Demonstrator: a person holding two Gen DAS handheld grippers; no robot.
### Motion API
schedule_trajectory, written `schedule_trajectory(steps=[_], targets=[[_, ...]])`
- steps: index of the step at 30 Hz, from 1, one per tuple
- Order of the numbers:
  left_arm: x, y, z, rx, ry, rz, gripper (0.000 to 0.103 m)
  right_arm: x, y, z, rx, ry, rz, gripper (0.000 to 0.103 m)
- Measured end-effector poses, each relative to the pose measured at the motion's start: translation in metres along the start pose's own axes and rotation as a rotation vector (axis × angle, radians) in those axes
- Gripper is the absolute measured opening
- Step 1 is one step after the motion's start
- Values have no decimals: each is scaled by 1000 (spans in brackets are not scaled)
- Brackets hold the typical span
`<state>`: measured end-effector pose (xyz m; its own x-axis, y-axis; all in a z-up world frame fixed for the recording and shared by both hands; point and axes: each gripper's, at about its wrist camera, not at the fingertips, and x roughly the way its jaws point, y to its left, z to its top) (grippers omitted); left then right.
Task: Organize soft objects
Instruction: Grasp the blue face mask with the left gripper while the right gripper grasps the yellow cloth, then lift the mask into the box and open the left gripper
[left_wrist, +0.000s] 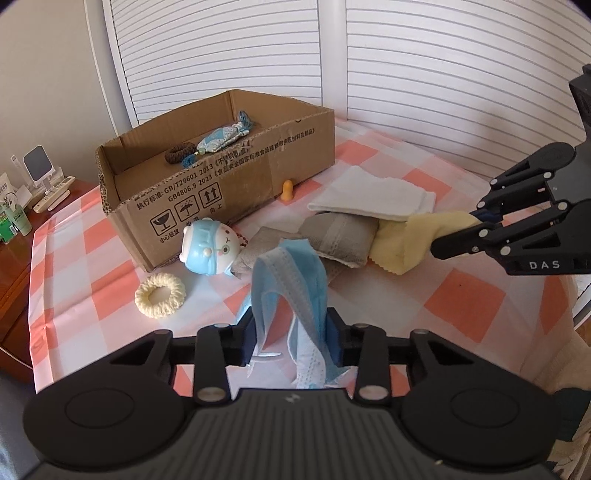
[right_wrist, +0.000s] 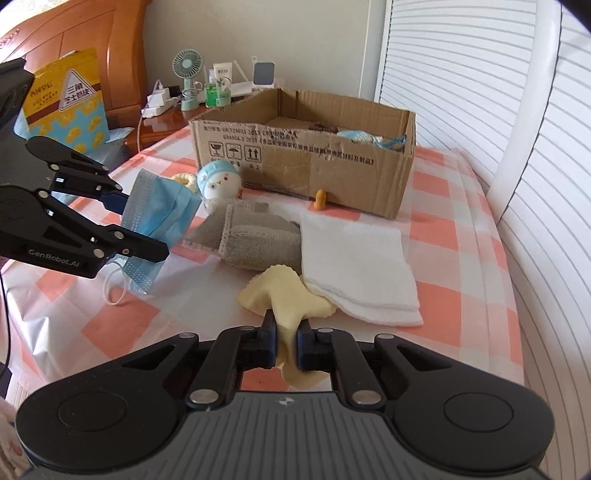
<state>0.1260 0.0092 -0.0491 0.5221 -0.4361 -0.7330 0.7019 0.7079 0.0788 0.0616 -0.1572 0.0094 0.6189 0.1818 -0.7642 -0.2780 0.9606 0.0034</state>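
Observation:
My left gripper is shut on a blue face mask and holds it above the checkered cloth; it also shows in the right wrist view. My right gripper is shut on a yellow cloth, whose other end lies under a white folded towel. A grey towel lies beside them. A blue-capped plush doll and a cream hair ring lie near the cardboard box. The box holds a blue sachet and a brown ring.
A small orange piece stands against the box front. A wooden nightstand with a fan, bottles and chargers is at the far left. White louvred doors stand behind the bed. A yellow bag leans on the headboard.

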Motion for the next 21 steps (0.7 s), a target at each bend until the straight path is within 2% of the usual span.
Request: schedule_trajectory(steps=[11,21], targets=[[-19,-4,4,16,-7,14,33,-30,-1,24,-54,-75,15,11],[-40,1,22,20,-20,5,33,-44,-8,48,-82,-126,17,11]])
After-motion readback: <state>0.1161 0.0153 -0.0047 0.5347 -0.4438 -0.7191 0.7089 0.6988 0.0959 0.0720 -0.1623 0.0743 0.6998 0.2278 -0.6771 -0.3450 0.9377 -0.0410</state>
